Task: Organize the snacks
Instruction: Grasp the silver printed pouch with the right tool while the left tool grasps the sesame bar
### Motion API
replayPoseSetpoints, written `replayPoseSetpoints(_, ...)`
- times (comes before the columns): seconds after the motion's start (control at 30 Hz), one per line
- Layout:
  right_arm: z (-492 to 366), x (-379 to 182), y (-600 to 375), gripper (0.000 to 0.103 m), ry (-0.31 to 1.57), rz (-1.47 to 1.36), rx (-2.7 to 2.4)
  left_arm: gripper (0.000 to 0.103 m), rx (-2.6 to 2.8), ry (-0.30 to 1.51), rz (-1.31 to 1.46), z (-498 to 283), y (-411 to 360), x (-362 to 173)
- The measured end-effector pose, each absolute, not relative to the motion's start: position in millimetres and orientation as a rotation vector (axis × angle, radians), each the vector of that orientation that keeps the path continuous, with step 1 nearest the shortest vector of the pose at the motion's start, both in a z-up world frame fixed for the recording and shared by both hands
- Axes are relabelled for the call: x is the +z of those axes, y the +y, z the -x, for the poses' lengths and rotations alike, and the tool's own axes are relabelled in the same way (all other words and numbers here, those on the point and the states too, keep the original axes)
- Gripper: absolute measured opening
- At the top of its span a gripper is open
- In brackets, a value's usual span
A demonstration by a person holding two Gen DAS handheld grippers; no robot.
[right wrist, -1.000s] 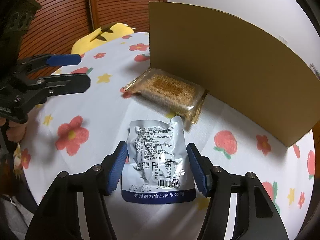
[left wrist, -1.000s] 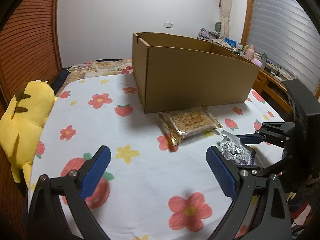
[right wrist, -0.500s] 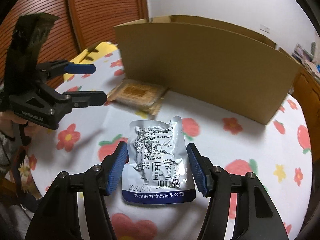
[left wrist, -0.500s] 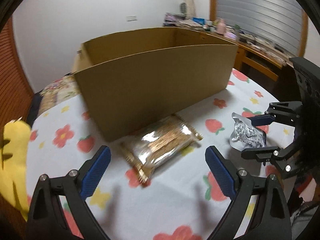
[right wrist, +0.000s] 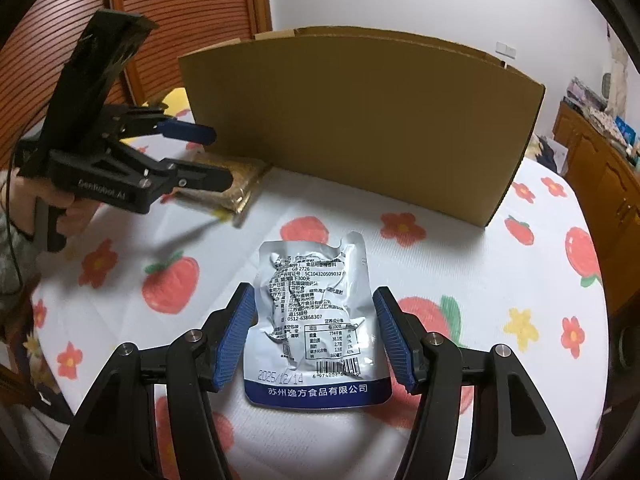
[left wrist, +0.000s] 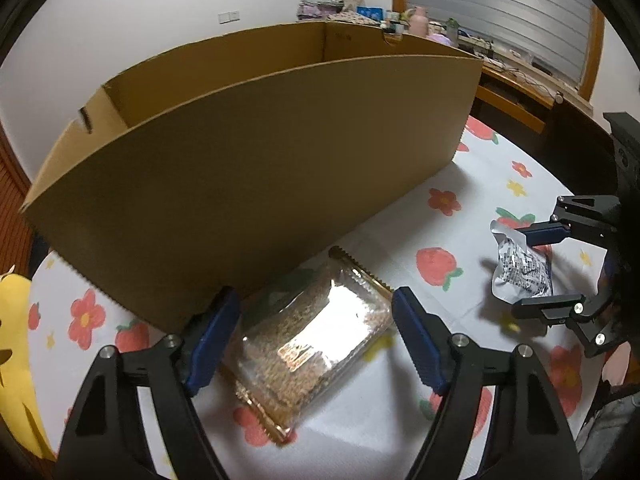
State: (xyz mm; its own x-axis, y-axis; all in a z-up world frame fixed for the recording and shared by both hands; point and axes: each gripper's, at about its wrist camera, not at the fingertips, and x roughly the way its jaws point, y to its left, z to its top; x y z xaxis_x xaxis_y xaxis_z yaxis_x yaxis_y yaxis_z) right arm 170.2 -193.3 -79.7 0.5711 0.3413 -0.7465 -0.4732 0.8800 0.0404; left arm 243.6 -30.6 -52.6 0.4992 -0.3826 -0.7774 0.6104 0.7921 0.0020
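The silver pouch (right wrist: 316, 320) lies flat on the flowered tablecloth (right wrist: 460, 264), straddled by the spread, untouching jaws of the right gripper (right wrist: 316, 334). It is judged light, crinkly and slippery, best pinched across its side edges. "2025/12/14", "GB 2726" and "苏州逸方食品有限公司" are legible. The left gripper (left wrist: 316, 336) is likewise spread around the clear cracker pack (left wrist: 308, 344) beside the cardboard box (left wrist: 260, 168).

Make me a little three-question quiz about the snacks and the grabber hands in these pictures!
1. True or false: the silver pouch is already inside the cardboard box.
2. Which gripper straddles the golden cracker pack? A) left gripper B) right gripper
3. Fill in: the tablecloth has flowers and ____ printed on it.

Key: 1 false, it lies on the tablecloth; 2 A; 3 strawberries.
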Motion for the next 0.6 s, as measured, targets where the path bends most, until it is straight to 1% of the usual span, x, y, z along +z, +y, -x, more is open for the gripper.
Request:
replayPoseSetpoints(0.37,-191,-76,-203,0.062,0.875,0.122,0.47,0.08,-0.639,0.936,-0.288,-247,-25,-54)
replayPoseSetpoints(0.6,-196,-76,-200,0.062,0.881,0.117,0.467,0.08,-0.655,0.971,-0.293,-236,-22,-52)
